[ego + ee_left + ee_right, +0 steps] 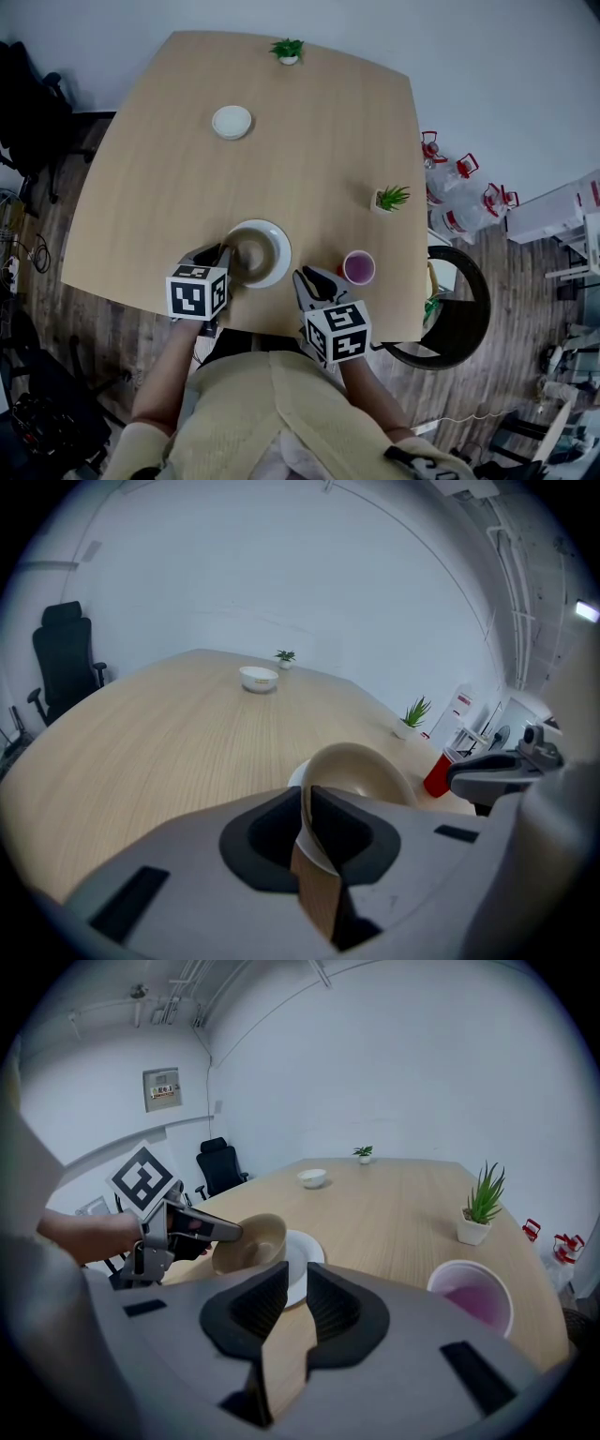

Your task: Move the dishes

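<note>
A tan bowl (pixel 251 253) (pixel 361 771) (pixel 248 1241) sits tilted on a white plate (pixel 278 246) (pixel 302 1255) near the table's front edge. My left gripper (pixel 225 255) (pixel 307 794) is shut on the bowl's near rim, one finger inside and one outside. My right gripper (pixel 312 278) (pixel 295 1269) hangs over the table edge just right of the plate, its jaws a little apart with nothing between them. A pink cup (pixel 358 267) (pixel 472 1296) stands right of the plate. A small white bowl (pixel 232 122) (pixel 258 678) rests far back on the table.
Two small potted plants stand on the wooden table (pixel 150 206), one at the far edge (pixel 288 49) and one at the right (pixel 391 198). A black round seat (pixel 459 305) and water jugs (pixel 455 192) are off the right side. An office chair (pixel 64 658) is at the left.
</note>
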Motion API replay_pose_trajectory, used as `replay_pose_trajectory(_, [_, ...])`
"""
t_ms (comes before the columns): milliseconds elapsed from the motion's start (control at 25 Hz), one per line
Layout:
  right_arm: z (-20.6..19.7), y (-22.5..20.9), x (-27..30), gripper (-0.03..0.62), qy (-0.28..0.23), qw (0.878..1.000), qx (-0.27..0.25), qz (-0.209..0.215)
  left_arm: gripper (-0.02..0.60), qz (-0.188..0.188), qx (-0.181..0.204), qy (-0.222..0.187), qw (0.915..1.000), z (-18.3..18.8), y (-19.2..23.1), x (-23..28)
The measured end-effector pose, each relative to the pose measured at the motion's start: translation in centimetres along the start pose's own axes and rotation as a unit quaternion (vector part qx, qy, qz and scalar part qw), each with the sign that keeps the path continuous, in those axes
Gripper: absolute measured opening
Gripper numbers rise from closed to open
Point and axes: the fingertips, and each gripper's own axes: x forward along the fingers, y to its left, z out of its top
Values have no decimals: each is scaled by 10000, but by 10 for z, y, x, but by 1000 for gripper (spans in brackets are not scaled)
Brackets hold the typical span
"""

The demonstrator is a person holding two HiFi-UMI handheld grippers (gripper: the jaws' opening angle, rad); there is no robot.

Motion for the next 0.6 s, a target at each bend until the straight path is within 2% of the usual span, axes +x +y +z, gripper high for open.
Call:
replay_pose_trajectory(400, [-2,2,4,72,59,9999,27,96,31,-186,-58,-168,9997,17,-2,-13])
replay_pose_trajectory(600, [-2,6,10,72,117,9997,-29,205,31,-75,-110,-338,9993,27,14,-30])
